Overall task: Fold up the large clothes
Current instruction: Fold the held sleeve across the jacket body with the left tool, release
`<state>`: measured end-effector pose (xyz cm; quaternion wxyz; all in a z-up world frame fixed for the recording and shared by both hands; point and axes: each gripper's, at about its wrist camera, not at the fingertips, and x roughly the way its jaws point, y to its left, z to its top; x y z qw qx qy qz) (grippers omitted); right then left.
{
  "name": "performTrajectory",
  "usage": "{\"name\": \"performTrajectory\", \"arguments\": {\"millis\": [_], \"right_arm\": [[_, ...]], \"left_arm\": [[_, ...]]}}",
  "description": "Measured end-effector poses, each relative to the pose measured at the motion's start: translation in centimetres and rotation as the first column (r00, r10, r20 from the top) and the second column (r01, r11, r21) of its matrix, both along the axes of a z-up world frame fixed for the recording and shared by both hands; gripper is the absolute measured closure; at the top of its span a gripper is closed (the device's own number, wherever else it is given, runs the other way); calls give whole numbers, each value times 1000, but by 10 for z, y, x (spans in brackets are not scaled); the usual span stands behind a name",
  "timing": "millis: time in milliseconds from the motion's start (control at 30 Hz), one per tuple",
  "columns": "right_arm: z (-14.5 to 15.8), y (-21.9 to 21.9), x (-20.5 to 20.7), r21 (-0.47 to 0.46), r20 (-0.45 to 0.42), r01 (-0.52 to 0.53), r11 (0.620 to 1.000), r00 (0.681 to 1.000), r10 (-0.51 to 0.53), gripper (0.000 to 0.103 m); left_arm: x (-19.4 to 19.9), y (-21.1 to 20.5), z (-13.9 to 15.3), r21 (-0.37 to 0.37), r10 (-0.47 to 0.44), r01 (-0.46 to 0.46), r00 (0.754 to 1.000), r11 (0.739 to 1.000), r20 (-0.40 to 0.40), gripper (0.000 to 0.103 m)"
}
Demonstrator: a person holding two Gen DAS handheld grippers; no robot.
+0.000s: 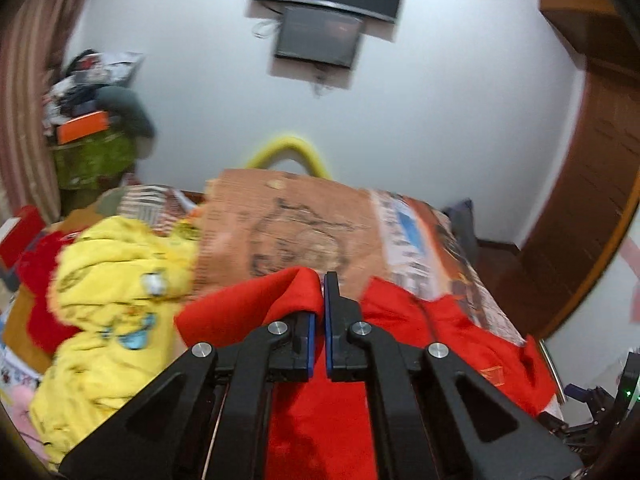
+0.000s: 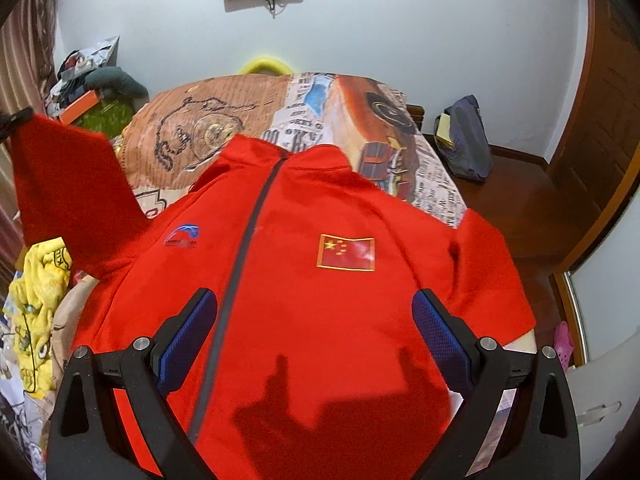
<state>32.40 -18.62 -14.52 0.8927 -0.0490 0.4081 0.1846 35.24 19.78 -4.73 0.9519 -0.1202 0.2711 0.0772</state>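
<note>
Here, red jacket (image 2: 304,280) lay front-up, zipped, across bed (image 2: 424,168) near edge, collar twd far end. Sleeve (image 2: 68,184) hoisted off left side, prob. to fold over chest. L gripper (image 1: 320,292) jaws pressed tight on sleeve cloth. R gripper (image 2: 314,332) jaws spread wide, hovering over hem, nothing btwn. Yellow garment (image 1: 108,300) heaped at bed's left edge.

Red zip-up jacket (image 2: 304,280) face-up on the bed, one sleeve (image 2: 68,184) lifted.

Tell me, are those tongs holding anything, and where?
Left tongs pinch the red jacket by its sleeve, lifted up. Right tongs are open, holding nothing.
</note>
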Motion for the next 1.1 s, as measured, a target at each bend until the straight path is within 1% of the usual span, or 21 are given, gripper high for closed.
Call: {"name": "performTrajectory", "arguments": {"millis": [67, 133, 167, 267, 333, 367, 433, 467, 500, 533, 567, 633, 700, 767, 800, 833, 867, 900, 933, 1000, 1100], "right_arm": [[-1, -7, 1, -9, 3, -1, 1000, 1000, 1, 6], [-3, -13, 2, -22, 8, -5, 1000, 1000, 5, 6], [-4, -16, 2, -27, 9, -7, 1000, 1000, 7, 6], [-7, -24, 3, -39, 3, -6, 999, 1000, 6, 6], [-11, -30, 3, -42, -5, -3, 999, 1000, 2, 6], [-12, -33, 4, -42, -7, 0, 999, 1000, 0, 6], [-15, -39, 3, -42, -15, 4, 999, 1000, -5, 6], [-16, -41, 3, -42, -17, 7, 999, 1000, -8, 6], [-17, -43, 3, -44, -18, 13, 999, 1000, -13, 6], [-18, -46, 3, -46, -20, 17, 999, 1000, -18, 6], [-19, -47, 3, -48, -22, 19, 999, 1000, -20, 6], [-21, -51, 3, -53, -28, 25, 998, 999, -27, 6], [-22, -53, 2, -56, -29, 28, 998, 999, -30, 6], [-23, -54, 1, -63, -31, 29, 998, 999, -31, 6], [-24, -55, 1, -68, -32, 29, 997, 999, -31, 6], [-24, -54, 1, -73, -33, 28, 997, 999, -30, 6], [-25, -53, 1, -79, -35, 26, 997, 999, -29, 6], [-25, -51, 1, -85, -38, 23, 996, 999, -26, 6], [-25, -49, 2, -91, -38, 18, 996, 999, -22, 6], [-23, -44, -1, -98, -33, 7, 995, 999, -10, 6], [-18, -32, -5, -111, -12, -20, 994, 1000, 19, 6]], "left_arm": [[16, -28, -7, 0, -48, 48, 998, 999, -26, 101], [34, -61, -22, -8, -109, 109, 991, 994, -70, 101], [37, -71, -28, -10, -128, 128, 988, 992, -87, 101], [58, -113, -58, -36, -202, 199, 963, 979, -177, 101], [68, -141, -84, -59, -255, 249, 936, 967, -244, 101], [70, -148, -92, -66, -273, 265, 925, 962, -263, 101], [74, -170, -119, -87, -326, 315, 889, 945, -320, 101], [73, -180, -128, -94, -341, 329, 878, 940, -337, 101], [73, -190, -140, -101, -361, 349, 857, 932, -368, 101], [73, -200, -152, -101, -376, 368, 835, 924, -401, 101], [71, -210, -159, -93, -384, 382, 820, 919, -425, 101], [69, -228, -178, -55, -392, 419, 786, 906, -479, 101], [67, -239, -191, -36, -393, 437, 766, 899, -509, 101], [64, -243, -197, -15, -383, 440, 764, 898, -519, 99], [61, -245, -196, -9, -386, 446, 763, 895, -518, 93], [59, -245, -195, -12, -392, 452, 759, 892, -519, 84], [57, -246, -194, -28, -407, 462, 749, 887, -523, 78], [53, -245, -191, -51, -426, 473, 735, 879, -527, 65], [48, -243, -186, -62, -444, 486, 730, 872, -519, 59], [36, -241, -176, -42, -453, 503, 735, 863, -504, 55], [14, -229, -159, 6, -450, 514, 757, 858, -474, 50]]}}
